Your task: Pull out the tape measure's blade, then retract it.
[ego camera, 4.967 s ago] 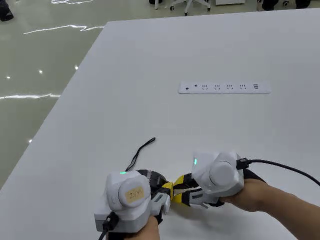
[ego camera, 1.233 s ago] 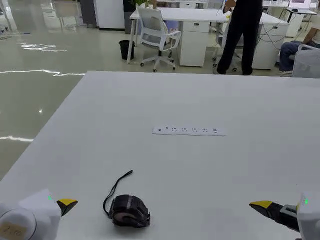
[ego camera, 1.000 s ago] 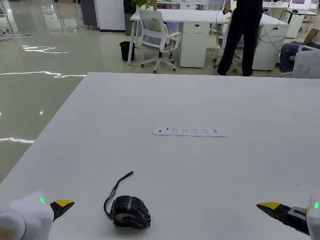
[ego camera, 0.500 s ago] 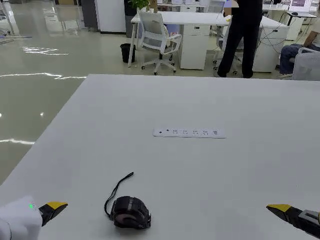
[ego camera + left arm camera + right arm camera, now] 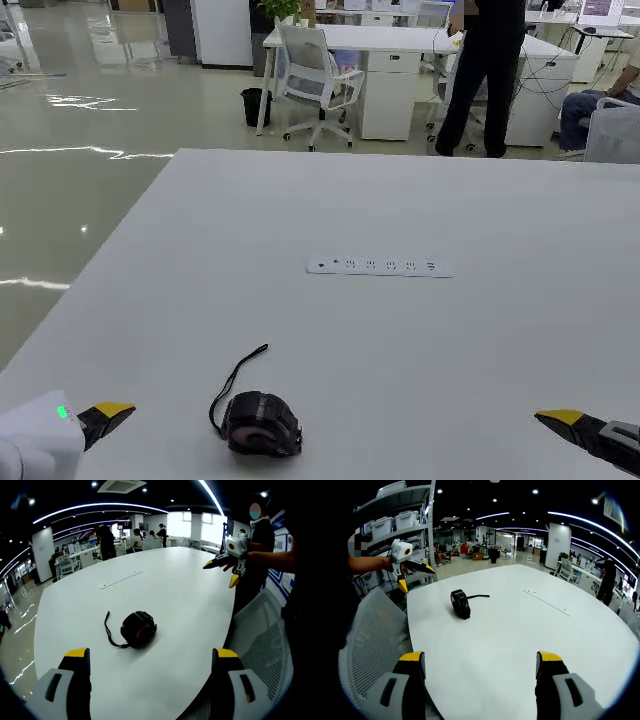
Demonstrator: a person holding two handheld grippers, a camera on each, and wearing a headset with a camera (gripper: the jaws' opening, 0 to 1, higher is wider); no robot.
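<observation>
The black tape measure (image 5: 261, 425) lies on the white table (image 5: 400, 200) near its front edge, blade inside the case, its black strap (image 5: 236, 372) trailing away. Nothing holds it. A yellow fingertip (image 5: 108, 410) of my left gripper shows at the lower left, a yellow fingertip (image 5: 563, 418) of my right gripper at the lower right, both well clear of the case. In the left gripper view the tape measure (image 5: 138, 628) lies ahead of my open left gripper (image 5: 151, 652). In the right gripper view the tape measure (image 5: 461, 602) lies far ahead of my open right gripper (image 5: 480, 656).
A white power strip (image 5: 378, 266) lies flat mid-table. Beyond the table's far edge are an office chair (image 5: 310, 75), desks and a standing person (image 5: 480, 70). My right gripper (image 5: 220, 574) is held at the table's edge; so is my left gripper (image 5: 415, 577).
Five seconds ago both grippers were shut in around the tape measure. Since then they let go and drew apart to the lower corners; over the last second they slid further outward.
</observation>
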